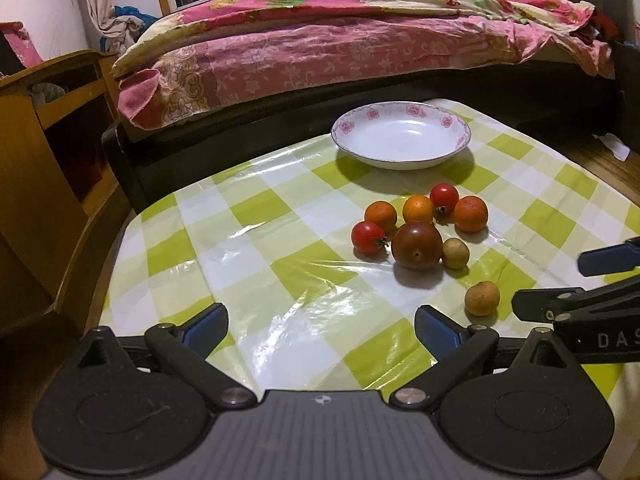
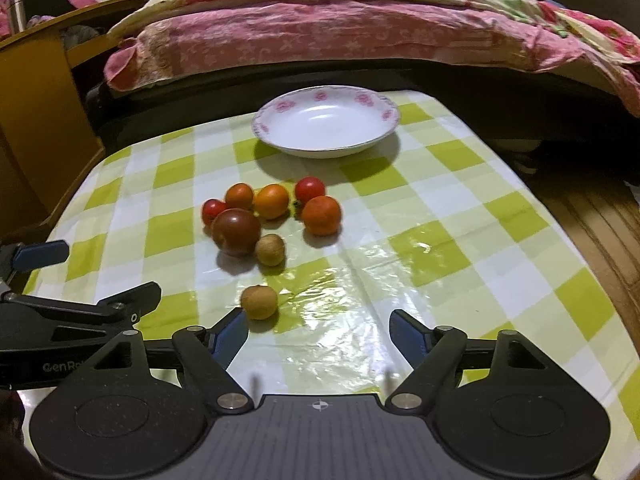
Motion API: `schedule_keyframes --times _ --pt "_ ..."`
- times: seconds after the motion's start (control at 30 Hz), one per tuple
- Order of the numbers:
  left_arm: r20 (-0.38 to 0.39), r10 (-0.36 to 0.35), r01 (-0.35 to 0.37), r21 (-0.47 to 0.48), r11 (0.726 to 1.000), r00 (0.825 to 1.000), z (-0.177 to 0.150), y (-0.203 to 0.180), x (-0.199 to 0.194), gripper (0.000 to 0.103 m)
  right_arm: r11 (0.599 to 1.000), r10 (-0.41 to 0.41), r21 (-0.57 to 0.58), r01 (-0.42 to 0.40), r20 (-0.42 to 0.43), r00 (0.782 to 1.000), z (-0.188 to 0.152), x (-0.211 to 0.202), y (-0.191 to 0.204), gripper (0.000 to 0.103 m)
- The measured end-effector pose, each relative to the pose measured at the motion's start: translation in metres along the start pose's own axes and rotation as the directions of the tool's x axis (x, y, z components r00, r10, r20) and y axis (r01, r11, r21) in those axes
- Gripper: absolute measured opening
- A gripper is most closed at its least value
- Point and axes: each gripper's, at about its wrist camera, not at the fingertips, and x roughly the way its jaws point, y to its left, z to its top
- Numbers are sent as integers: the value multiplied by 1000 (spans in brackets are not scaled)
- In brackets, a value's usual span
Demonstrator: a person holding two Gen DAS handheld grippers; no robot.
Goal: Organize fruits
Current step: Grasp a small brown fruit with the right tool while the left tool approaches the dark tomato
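A white plate with pink flowers [image 1: 401, 135] [image 2: 326, 120] stands empty at the far side of the checked table. A cluster of fruits lies in front of it: a big dark tomato [image 1: 416, 245] [image 2: 236, 231], two red cherry tomatoes, three small oranges [image 2: 321, 215] and a brown longan [image 2: 270, 249]. A second longan [image 1: 482, 298] [image 2: 259, 301] lies apart, nearer me. My left gripper [image 1: 322, 328] is open and empty, left of that longan. My right gripper [image 2: 318, 332] is open and empty; the longan sits just beyond its left fingertip [image 2: 232, 330].
A green-and-white checked plastic cloth [image 1: 260, 208] covers the table. A bed with a pink quilt [image 1: 340, 48] runs behind it. A wooden cabinet [image 1: 44, 152] stands at the left. Wooden floor [image 2: 600, 220] shows at the right.
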Motion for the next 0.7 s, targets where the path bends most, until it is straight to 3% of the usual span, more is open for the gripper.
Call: schedule_keyframes --times 0.3,0.37,0.6,0.7 --pt "-3 -9 9 -13 1000 1000 -2 9 5 103 994 74 -84 -77 -43 996 12 23 11 53" --pt "-4 -9 9 -9 1000 1000 -2 9 6 103 992 83 -90 -89 -66 994 12 32 15 44" --pt "-8 -44 44 -11 999 999 1 9 10 95 986 107 -120 -119 -105 989 13 45 22 25" --pt "-6 -71 71 8 997 997 6 3 13 84 985 111 -121 -123 -108 988 13 45 20 22"
